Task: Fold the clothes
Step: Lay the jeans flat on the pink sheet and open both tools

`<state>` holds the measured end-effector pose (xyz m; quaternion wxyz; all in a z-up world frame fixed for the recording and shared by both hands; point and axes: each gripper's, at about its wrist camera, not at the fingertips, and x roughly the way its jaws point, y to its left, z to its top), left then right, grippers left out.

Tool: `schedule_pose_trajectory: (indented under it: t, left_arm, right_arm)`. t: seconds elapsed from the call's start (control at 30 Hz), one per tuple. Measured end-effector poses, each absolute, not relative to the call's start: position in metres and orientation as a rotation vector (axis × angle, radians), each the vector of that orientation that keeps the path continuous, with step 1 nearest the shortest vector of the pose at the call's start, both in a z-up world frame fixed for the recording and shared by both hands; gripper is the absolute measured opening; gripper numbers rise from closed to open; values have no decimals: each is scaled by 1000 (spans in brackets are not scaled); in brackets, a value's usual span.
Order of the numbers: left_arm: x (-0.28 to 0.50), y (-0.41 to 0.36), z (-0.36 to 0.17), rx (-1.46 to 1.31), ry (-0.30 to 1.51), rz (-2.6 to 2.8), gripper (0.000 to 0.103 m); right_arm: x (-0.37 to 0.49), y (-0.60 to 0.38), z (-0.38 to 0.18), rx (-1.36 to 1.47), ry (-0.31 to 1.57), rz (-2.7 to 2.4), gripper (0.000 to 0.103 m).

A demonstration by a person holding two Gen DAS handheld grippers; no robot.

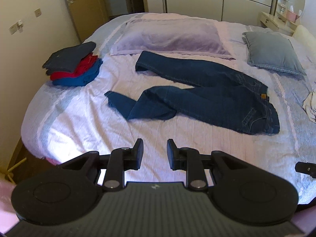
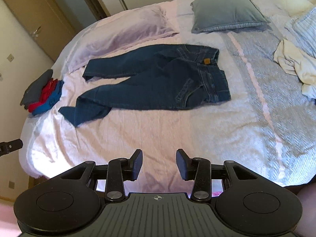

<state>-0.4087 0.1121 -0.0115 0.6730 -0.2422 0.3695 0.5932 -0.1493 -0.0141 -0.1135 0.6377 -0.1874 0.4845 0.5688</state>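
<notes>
Lying unfolded ahead of both grippers, the jeans (image 1: 207, 90) are being approached. Left gripper (image 1: 154, 150) and right gripper (image 2: 159, 162) are standing apart, empty. Straightening the near leg seems required next.

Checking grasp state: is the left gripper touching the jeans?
Apart. The left wrist view shows the left gripper open and empty, with bare bedspread between its fingertips and the jeans.
</notes>
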Motion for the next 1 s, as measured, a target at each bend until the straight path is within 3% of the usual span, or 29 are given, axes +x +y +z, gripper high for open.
schedule_pose_trajectory:
  t: [0.4, 1.0]
  left_arm:
    - [-432, 191, -12, -524, 846, 1262, 27]
    - [-477, 268, -53, -587, 898, 1244, 29]
  right_arm:
    - [-176, 47, -111, -375, 1135, 1219, 42]
    - [-196, 77, -146, -359, 1201, 1050, 42]
